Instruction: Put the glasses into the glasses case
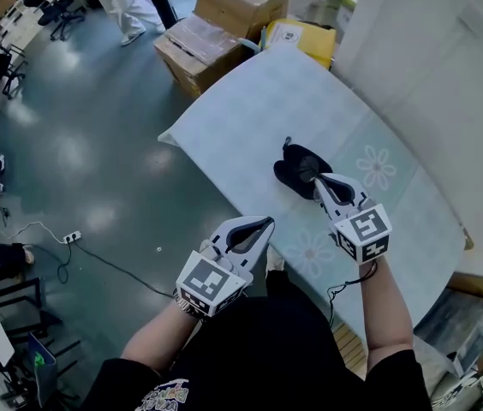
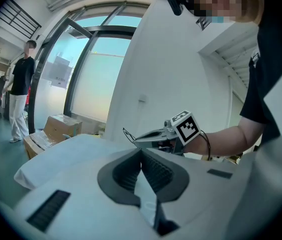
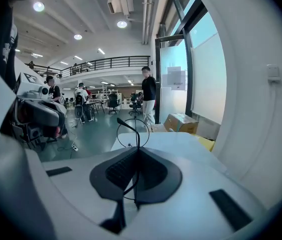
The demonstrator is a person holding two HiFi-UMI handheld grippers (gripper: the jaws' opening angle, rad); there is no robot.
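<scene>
Right gripper (image 1: 319, 181) is clamping the glasses (image 3: 132, 133) right by the black case (image 1: 295, 168), left gripper (image 1: 265, 223) is hanging closed and empty near-left, so they're not in yet.

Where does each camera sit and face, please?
Head view: on the person's head, steeply down at the table; left gripper, right gripper, forearms show.
Left gripper view: rides the left gripper, faces the right gripper and forearm.
Right gripper view: rides the right gripper, faces the hall past its clamped glasses.
Shared by gripper views: the glasses.
</scene>
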